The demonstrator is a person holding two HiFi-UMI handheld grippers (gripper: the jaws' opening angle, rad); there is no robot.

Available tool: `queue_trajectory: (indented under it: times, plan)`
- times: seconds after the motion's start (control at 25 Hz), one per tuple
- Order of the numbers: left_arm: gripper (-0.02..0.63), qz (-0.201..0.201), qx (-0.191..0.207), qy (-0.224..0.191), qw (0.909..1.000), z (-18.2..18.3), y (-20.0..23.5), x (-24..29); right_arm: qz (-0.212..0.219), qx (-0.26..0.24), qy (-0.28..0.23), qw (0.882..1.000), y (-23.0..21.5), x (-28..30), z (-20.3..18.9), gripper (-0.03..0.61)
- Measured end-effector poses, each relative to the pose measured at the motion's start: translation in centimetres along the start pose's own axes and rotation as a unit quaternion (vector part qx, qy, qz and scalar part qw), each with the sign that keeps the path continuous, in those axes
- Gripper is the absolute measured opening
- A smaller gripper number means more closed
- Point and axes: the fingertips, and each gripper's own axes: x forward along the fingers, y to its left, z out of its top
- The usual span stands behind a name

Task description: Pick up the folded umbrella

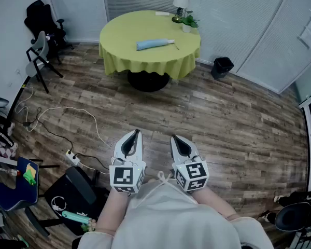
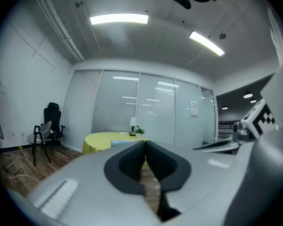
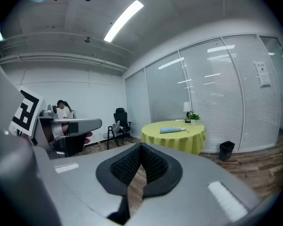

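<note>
**Head view.** The folded umbrella lies flat near the centre of the round table, with bare yellow-green cloth on every side of it. A lamp and a potted plant stand at the far edge, clear of the umbrella. A bin stands on the wood floor beside the table. The left gripper and the right gripper are held side by side close to the person's body, well apart from the table. This reads as a carrying posture for the approach. The pick has not begun.

**Left gripper view.** The left gripper points level across the room. Its jaws are closed tip to tip, with nothing between them. The table and umbrella show far off, just above the jaws.

**Right gripper view.** The right gripper points slightly downward. Its jaws are likewise closed and empty. The umbrella appears on the distant table, right of the jaw line. Judgement: the chosen jaws must open before reaching the table.
</note>
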Motion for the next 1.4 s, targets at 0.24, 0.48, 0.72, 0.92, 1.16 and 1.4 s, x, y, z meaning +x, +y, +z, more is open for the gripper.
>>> queue_trajectory:
  times: [0.24, 0.48, 0.72, 0.92, 1.16, 1.4]
  plan:
    - [0.006, 0.008, 0.003, -0.004, 1.0, -0.3, 1.0, 0.3, 0.007, -0.006, 0.005, 1.0, 0.5, 1.1, -0.2, 0.0]
    - [0.006, 0.018, -0.011, 0.002, 0.9998, -0.9, 2.8, 0.0, 0.009, 0.011, 0.002, 1.0, 1.4, 2.3, -0.2, 0.0]
    - [0.006, 0.025, -0.035, 0.022, 0.9989, -2.4, 4.3, 0.5, 0.022, 0.01, 0.025, 0.999, 2.1, 3.9, -1.2, -0.002]
    - [0.006, 0.04, -0.056, 0.031, 0.9972, -3.8, 5.8, 2.3, 0.03, 0.014, 0.041, 0.999, 0.7, 6.3, -2.1, -0.002]
    - [0.006, 0.06, -0.092, 0.043, 0.993, -4.7, 8.1, 7.3, 0.043, 0.024, 0.052, 0.997, -2.8, 11.7, -1.8, -0.002]
    - [0.006, 0.082, -0.065, 0.054, 0.993, -3.5, 9.6, 16.1, 0.063, 0.042, 0.048, 0.996, -8.9, 19.6, 1.0, -0.001]
